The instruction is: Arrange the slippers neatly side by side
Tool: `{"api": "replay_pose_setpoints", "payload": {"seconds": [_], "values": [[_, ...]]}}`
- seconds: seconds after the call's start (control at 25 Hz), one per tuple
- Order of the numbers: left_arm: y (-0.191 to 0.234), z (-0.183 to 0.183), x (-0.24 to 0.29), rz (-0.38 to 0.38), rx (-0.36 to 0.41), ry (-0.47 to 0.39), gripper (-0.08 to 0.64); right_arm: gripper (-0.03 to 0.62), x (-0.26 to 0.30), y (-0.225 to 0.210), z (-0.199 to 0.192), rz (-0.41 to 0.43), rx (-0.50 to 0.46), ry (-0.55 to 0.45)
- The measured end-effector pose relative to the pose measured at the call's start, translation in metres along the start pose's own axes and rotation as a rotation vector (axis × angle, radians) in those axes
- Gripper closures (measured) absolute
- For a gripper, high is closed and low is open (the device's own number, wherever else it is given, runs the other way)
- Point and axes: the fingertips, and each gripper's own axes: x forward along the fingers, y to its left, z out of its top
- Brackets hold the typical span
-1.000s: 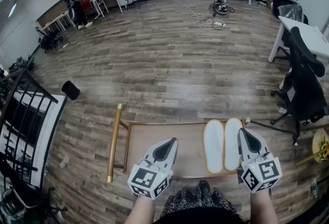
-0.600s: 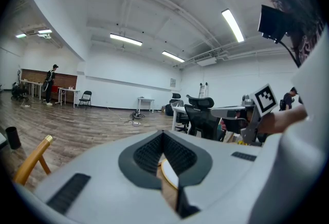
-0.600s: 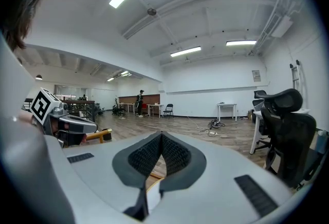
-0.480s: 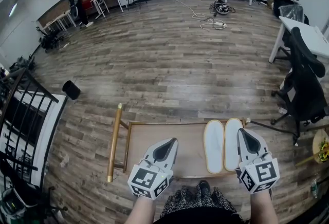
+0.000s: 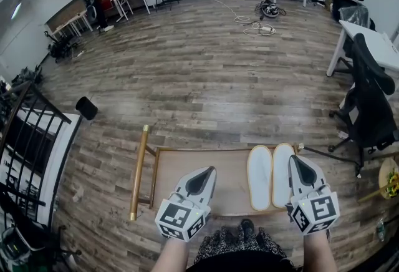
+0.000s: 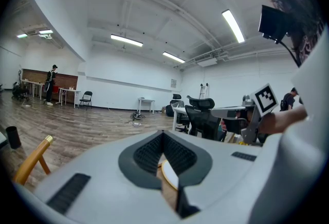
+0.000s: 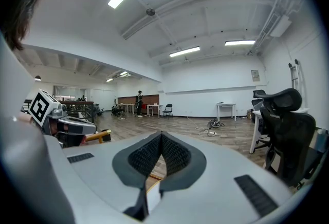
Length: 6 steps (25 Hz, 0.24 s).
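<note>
Slippers (image 5: 260, 177) just beside right claw (image 5: 297, 165)

Low brown wooden worktop (image 5: 232, 172) stands on plank wood floor (image 5: 206, 83). Rectangular top with a thin light rim. Gold-coloured bar (image 5: 138, 172) runs along the worktop's left end, set slightly off from it on short struts; its tip also shows in the left gripper view (image 6: 35, 155). Two white slippers with tan edging lie flat on the right end of the worktop: inner slipper (image 5: 259, 177) and outer slipper (image 5: 282, 172). They lie lengthwise, parallel, long sides touching or nearly so, far ends about level. Outer slipper sits close to the right edge. Left and middle of the top are bare wood.
</note>
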Motion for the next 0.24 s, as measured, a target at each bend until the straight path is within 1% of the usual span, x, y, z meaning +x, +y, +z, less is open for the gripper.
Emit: {"api": "replay_pose_setpoints", "payload": {"seconds": [0.24], "values": [[-0.0006, -0.0008, -0.0009, -0.003, 0.000, 0.003, 0.566, 0.589, -0.0011, 0.0008, 0.0005, 0.000, -0.001, 0.003]]}}
